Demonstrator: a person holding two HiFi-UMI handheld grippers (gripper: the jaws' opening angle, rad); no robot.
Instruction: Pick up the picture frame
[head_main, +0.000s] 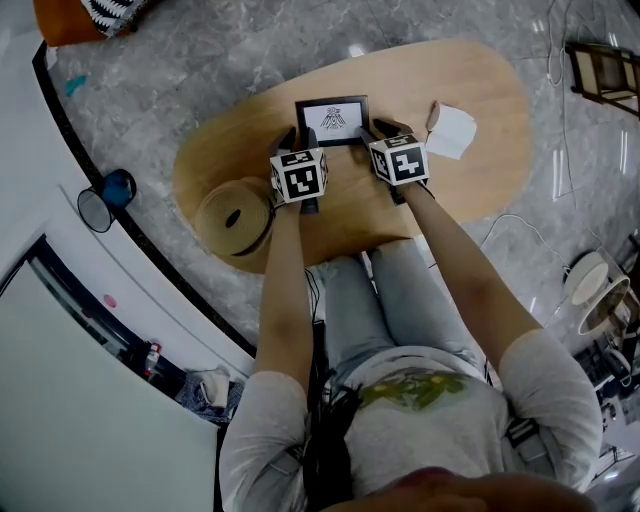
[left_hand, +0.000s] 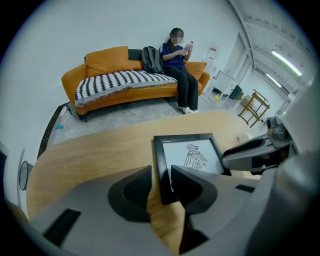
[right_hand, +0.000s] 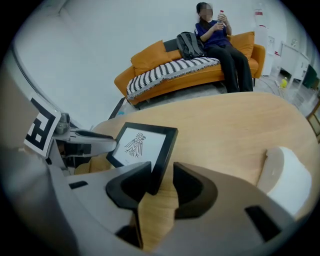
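Two grippers straddle the picture frame (head_main: 331, 121) on the wooden table (head_main: 470, 190): left gripper (left_hand: 161, 174) jaws apart around its left edge, right gripper (right_hand: 162, 172) jaws apart around its right edge, neither clamped

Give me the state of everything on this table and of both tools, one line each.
picture frame: flat on the table, face up
left tool: open, jaws astride the frame's left edge
right tool: open, jaws astride its right edge
brown roll: lying flat, hole up
white paper: lying untouched
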